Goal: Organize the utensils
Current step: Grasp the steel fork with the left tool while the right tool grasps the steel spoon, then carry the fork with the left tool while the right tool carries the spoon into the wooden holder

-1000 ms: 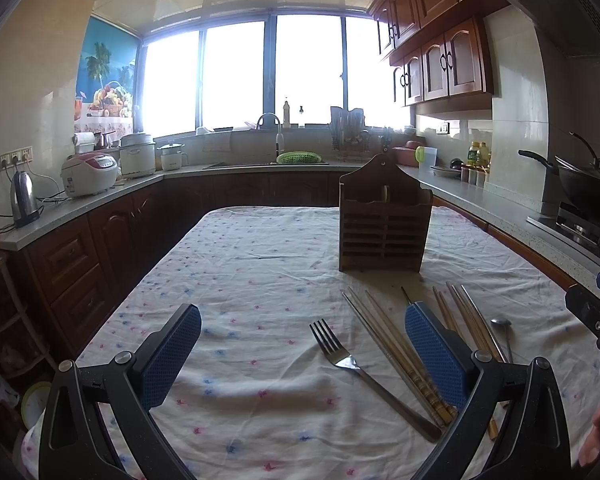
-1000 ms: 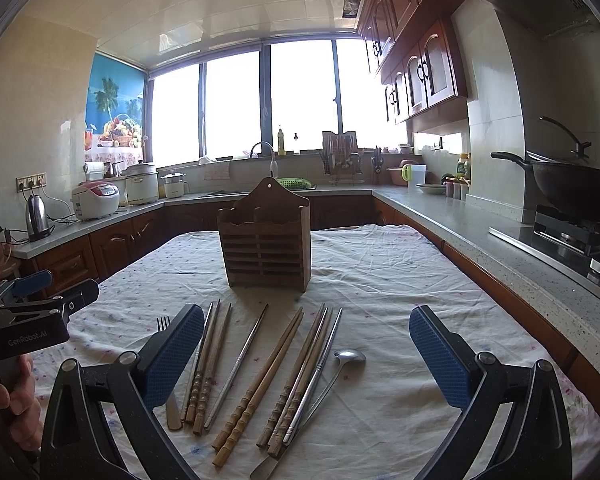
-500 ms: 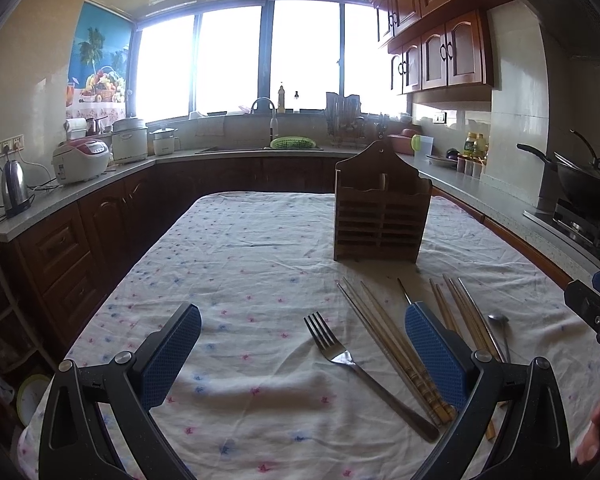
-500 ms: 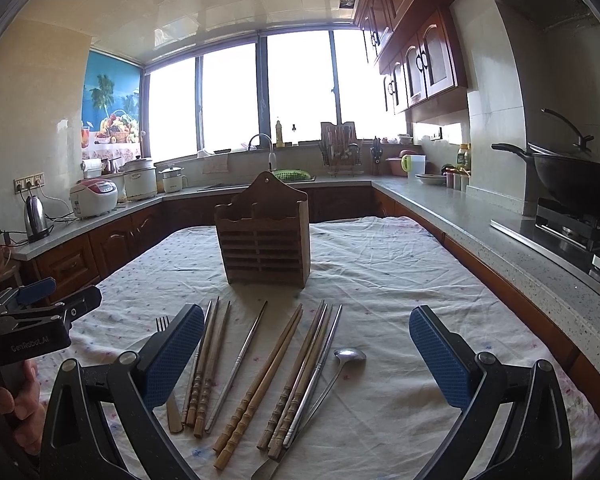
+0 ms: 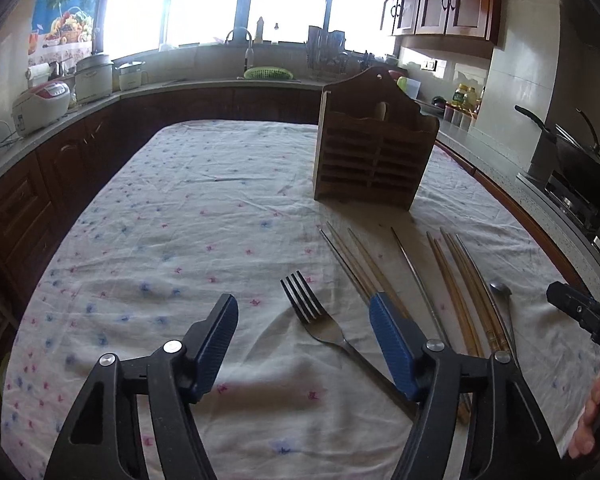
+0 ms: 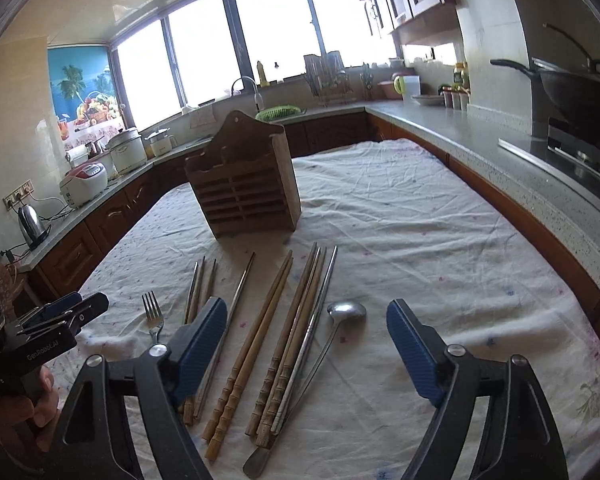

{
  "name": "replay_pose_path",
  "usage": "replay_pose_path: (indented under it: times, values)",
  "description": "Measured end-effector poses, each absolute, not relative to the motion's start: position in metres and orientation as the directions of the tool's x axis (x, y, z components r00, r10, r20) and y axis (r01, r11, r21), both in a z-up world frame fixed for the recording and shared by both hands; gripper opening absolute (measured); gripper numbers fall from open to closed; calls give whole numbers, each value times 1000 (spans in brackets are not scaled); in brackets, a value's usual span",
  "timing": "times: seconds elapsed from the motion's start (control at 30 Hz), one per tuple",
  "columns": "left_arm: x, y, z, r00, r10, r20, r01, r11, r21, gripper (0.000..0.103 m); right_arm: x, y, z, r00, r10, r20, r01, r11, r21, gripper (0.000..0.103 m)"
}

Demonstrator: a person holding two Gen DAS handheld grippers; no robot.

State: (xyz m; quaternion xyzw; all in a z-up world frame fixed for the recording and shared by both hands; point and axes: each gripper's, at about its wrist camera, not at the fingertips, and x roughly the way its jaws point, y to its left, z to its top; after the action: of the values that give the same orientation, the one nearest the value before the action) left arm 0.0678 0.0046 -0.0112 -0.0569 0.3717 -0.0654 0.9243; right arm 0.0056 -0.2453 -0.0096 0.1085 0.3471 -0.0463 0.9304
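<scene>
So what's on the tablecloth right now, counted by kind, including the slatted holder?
Silver metal fork: 1
Long-handled silver metal spoon: 1
Chopsticks, wooden and metal: about 10 (some lie tight together, so the count is not exact)
Brown slatted wooden utensil holder: 1
Total: about 13

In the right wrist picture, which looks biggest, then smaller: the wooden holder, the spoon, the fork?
1. Wooden holder, biggest by far.
2. Spoon, long and thin.
3. Fork, though the left tool hides its handle, so spoon versus fork is unsure.
</scene>
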Motion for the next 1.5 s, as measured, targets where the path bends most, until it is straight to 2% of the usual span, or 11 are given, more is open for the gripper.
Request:
replay_pose_path:
  times: [0.07,0.2,0.27,0.5,0.53,0.6,0.67,0.73,0.8,0.87,1.5]
  values:
    - [84,10,-16,675,-190,-713,81,980,-184,55,13,-250,-20,716,7,-698,173,967,187,63]
    - [113,15,-27,607,-234,-760,79,969,-235,45,25,-259,-43,644,58,-763,191,953,234,53]
    - [122,16,-30,591,-245,-768,82,966,-245,43,29,-261,-51,617,76,-784,200,947,250,45]
    - [150,10,-46,561,-279,-780,116,959,-259,32,41,-268,-60,576,125,-808,207,934,292,39]
    - [152,9,-47,561,-281,-779,120,958,-259,30,44,-269,-61,574,131,-808,209,931,300,34]
    - [157,9,-50,557,-289,-778,127,956,-264,18,48,-272,-62,572,145,-808,214,924,317,29]
    - [158,11,-53,557,-314,-769,137,948,-287,14,52,-275,-63,568,151,-809,215,922,322,15]
    - [157,11,-52,557,-335,-760,150,941,-305,9,57,-277,-64,567,158,-808,214,919,330,7]
    - [154,12,-49,559,-341,-756,157,938,-308,4,59,-277,-63,570,160,-806,211,920,331,6]
    - [152,13,-45,568,-338,-751,158,940,-303,4,56,-276,-58,587,172,-791,197,918,345,3]
    - [95,45,48,752,-334,-568,182,934,-309,1,37,-266,51,797,66,-600,107,963,248,2]
